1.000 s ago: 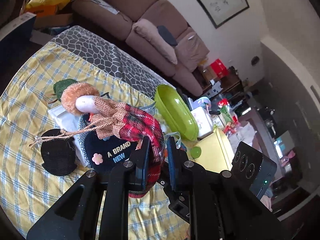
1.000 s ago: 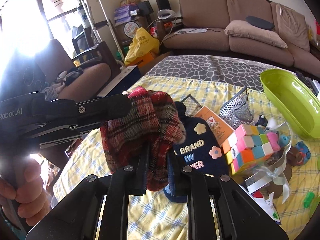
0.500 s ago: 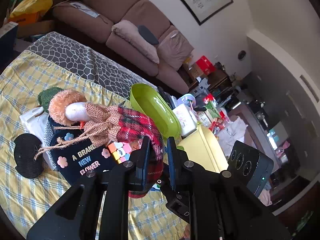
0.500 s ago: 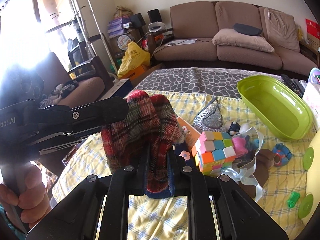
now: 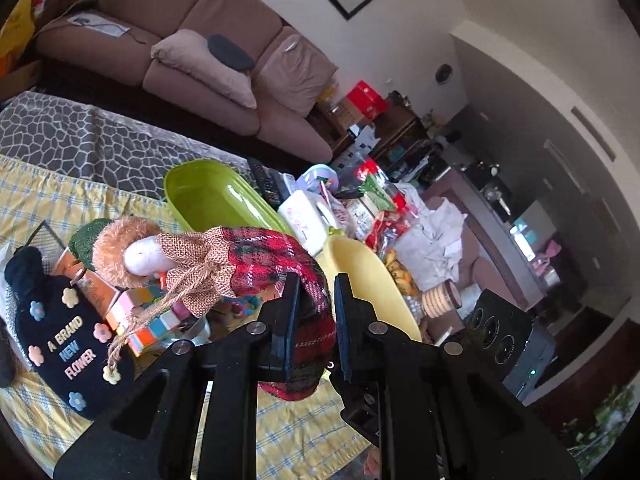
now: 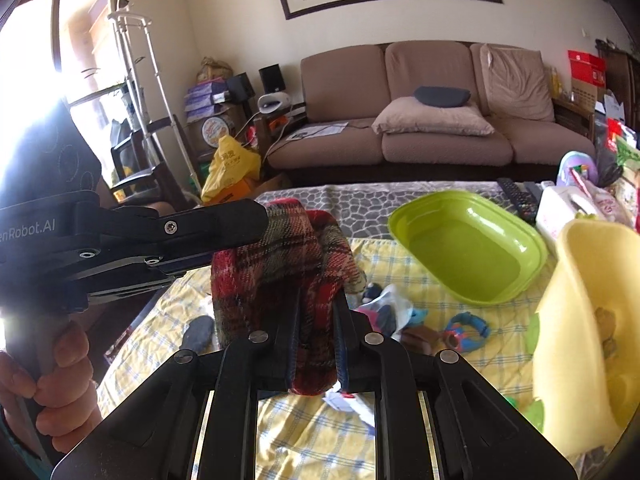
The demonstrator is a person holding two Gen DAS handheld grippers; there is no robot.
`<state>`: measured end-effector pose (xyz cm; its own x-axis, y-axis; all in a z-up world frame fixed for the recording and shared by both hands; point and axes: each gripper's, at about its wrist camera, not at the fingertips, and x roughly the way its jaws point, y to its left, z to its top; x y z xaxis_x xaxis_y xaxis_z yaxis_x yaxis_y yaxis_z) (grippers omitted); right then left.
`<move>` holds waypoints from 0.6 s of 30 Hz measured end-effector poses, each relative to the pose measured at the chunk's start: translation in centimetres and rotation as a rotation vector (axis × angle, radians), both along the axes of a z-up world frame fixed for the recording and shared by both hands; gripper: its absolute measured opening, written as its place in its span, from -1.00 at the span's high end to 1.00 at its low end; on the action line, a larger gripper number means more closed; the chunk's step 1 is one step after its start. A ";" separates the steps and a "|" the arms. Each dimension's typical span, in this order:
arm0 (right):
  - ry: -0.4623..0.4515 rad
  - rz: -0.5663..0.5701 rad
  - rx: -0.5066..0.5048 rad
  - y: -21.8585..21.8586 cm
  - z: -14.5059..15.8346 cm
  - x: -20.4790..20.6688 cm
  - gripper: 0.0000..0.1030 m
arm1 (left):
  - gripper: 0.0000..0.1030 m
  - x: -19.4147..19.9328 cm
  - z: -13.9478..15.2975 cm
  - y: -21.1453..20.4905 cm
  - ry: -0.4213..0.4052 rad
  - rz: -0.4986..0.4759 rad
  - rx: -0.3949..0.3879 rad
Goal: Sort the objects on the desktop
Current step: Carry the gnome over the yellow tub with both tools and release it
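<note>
A rag doll (image 5: 224,264) with a red plaid dress, burlap collar, white face and orange fuzzy hair hangs above the yellow checked tablecloth (image 5: 304,432). My left gripper (image 5: 314,292) is shut on the hem of its dress. In the right wrist view my right gripper (image 6: 318,300) is shut on the same plaid dress (image 6: 280,256), and the left gripper (image 6: 256,222) bites the cloth from the left, held by a hand (image 6: 52,380). The doll's head is hidden in that view.
A green tub (image 5: 216,196) (image 6: 468,248) and a yellow tub (image 5: 368,276) (image 6: 580,320) stand to the right. A navy flower plush (image 5: 68,344), a pastel cube (image 5: 148,320) and small toys (image 6: 464,328) lie under the doll. Snack packets (image 5: 376,208) crowd the far right.
Both grippers have lifted the doll higher and carried it right, toward the tubs. The navy plush has fallen away to the left, and the yellow tub now looms close.
</note>
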<state>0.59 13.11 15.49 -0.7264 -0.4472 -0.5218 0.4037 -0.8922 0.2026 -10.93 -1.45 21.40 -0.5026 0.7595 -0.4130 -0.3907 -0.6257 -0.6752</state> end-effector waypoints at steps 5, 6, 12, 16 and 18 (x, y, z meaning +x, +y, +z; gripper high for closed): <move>0.073 -0.111 -0.057 5.7 3.3 1.0 0.73 | 0.72 -0.1 4.0 6.0 0.049 -0.114 -0.036; 0.087 -0.134 -0.064 6.8 3.9 1.3 0.73 | 0.72 0.0 4.7 7.4 0.059 -0.136 -0.048; 0.153 -0.267 -0.098 13.4 6.8 3.1 0.73 | 0.72 0.9 8.4 15.6 0.124 -0.259 -0.093; 0.186 -0.352 -0.111 17.6 8.2 4.6 0.73 | 0.72 1.8 10.2 21.1 0.160 -0.341 -0.116; 0.194 -0.390 -0.121 19.7 8.6 5.2 0.73 | 0.72 2.2 10.8 23.6 0.175 -0.379 -0.127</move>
<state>5.77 32.78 24.07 -0.9319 -0.1697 -0.3206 0.0823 -0.9597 0.2687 -8.68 22.19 32.18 -0.2688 0.8524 -0.4485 -0.7105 -0.4899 -0.5052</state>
